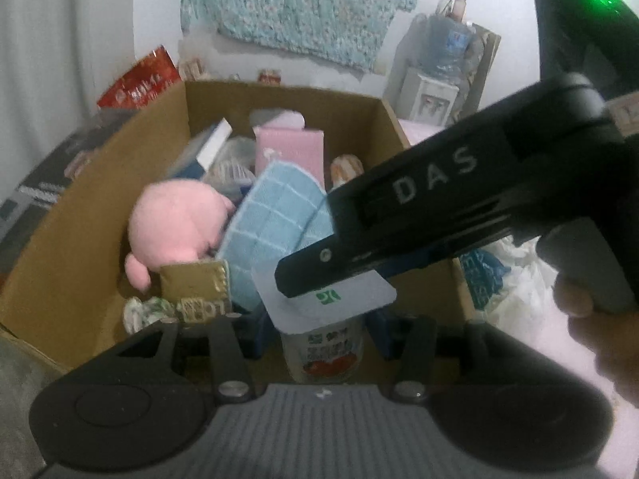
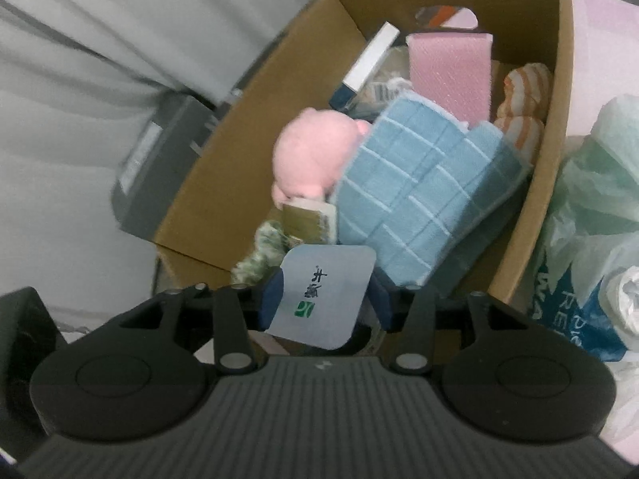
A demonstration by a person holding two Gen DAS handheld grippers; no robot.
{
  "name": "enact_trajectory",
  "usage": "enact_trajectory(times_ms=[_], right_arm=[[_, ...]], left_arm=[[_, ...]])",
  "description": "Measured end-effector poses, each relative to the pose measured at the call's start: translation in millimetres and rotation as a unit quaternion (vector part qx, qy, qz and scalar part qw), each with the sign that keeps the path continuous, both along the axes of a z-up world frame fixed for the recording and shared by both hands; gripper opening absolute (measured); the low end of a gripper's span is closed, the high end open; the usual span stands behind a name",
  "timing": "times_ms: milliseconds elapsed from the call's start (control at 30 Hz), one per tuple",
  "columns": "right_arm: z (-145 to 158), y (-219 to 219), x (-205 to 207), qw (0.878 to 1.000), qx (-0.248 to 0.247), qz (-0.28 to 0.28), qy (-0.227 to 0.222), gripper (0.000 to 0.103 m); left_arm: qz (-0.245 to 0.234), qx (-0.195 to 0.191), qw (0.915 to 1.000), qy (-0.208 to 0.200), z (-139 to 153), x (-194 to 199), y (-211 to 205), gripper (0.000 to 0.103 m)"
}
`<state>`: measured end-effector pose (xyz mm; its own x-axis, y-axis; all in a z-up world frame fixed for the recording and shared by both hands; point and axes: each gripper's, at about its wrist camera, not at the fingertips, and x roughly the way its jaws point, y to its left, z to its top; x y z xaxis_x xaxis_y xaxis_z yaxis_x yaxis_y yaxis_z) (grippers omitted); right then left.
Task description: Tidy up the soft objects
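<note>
I am holding a yogurt cup (image 1: 324, 353) between the blue pads of my left claw (image 1: 319, 331), just at the near rim of the cardboard box (image 1: 92, 183). My right claw (image 2: 325, 303) is closing on the cup's peel-off lid (image 2: 323, 295); its pads are pressing the lid's two edges. I judge the cup light and thin-walled, so it would crush under a hard squeeze. Inside the box, the pink plush toy (image 2: 311, 155) and the blue checked cloth (image 2: 419, 191) are lying touching; both look soft, best pinched at a fold.
</note>
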<state>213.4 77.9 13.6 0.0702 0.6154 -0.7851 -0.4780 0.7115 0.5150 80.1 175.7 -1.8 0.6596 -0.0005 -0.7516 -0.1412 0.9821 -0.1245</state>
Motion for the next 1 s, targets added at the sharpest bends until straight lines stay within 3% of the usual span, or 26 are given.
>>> enact_trajectory(times_ms=[267, 400, 567, 700, 833, 1000], right_arm=[[-2, 4, 3, 1.0, -0.01, 0.013, -0.006, 0.05], [-2, 2, 5, 1.0, -0.006, 0.008, 0.0, 0.054], [-1, -2, 7, 1.0, 0.003, -0.002, 0.002, 0.054], [9, -6, 8, 1.0, 0.018, -0.007, -0.02, 0.053], [19, -7, 12, 0.998, 0.033, -0.011, -0.043, 0.043], [9, 17, 21, 0.999, 0.025, 0.011, -0.044, 0.037]], left_arm=[[0.014, -0.018, 0.9994, 0.027, -11, -4, 11, 0.054], [0.012, -0.011, 0.9998, 0.01, -5, -12, 10, 0.059], [0.013, 0.0, 0.9999, -0.01, 1, -12, 11, 0.059], [0.031, 0.021, 0.9981, -0.05, 14, -25, 11, 0.059], [0.077, 0.056, 0.9898, -0.106, 30, -46, 14, 0.059], [0.153, 0.112, 0.9687, -0.16, 40, -71, 24, 0.059]])
